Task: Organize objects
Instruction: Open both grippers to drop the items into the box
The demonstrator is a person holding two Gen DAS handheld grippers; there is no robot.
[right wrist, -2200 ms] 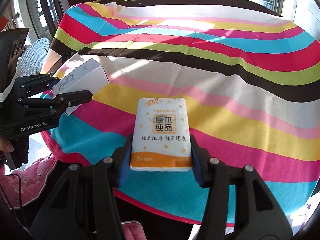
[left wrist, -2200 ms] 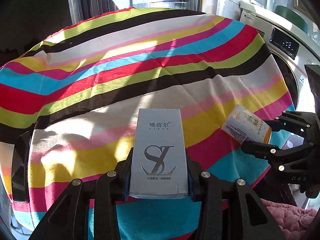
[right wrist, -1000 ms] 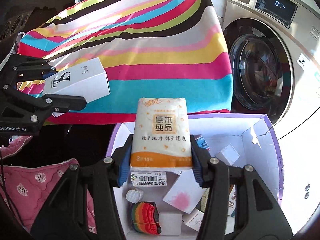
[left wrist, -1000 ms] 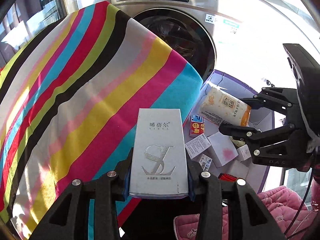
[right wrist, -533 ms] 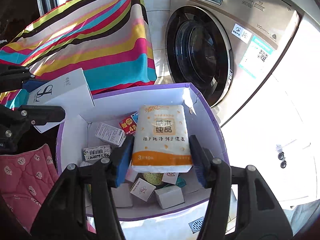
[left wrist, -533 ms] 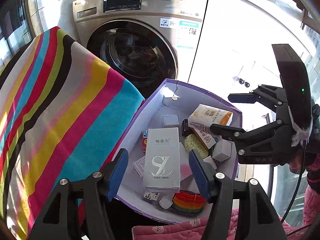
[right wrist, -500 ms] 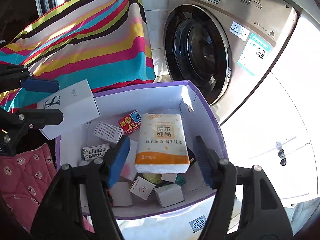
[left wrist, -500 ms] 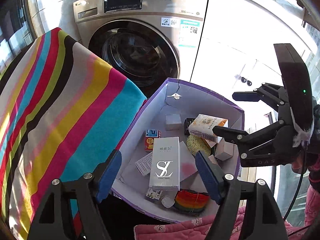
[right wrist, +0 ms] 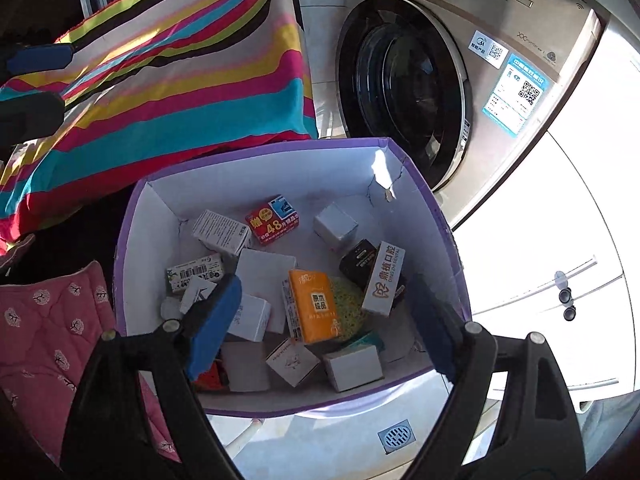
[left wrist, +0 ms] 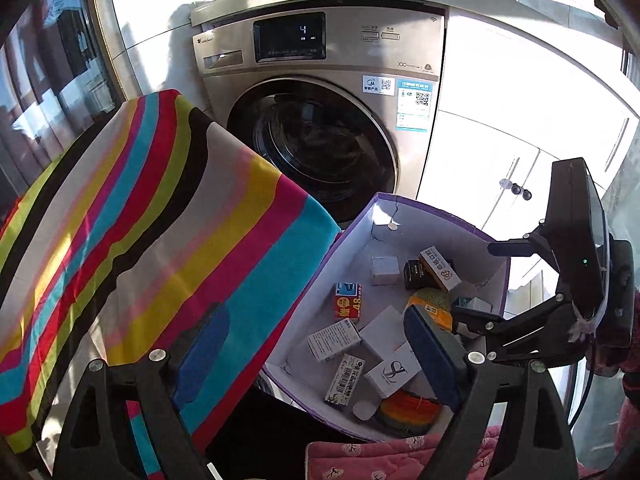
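Risk: both grippers, left gripper (left wrist: pixel 316 350) and right gripper (right wrist: pixel 326 320), jaws apart and empty after just opening, may snag the purple box (right wrist: pixel 436 216) rim; tissue pack (right wrist: pixel 314 306) lies loose inside.

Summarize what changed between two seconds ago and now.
Both grippers swung from over the striped cloth to over the purple box. Left gripper has just been opening and dropped the grey SL box; right gripper has just been opening and dropped the tissue pack. Nothing is between either's jaws. Cloth, washer unchanged.
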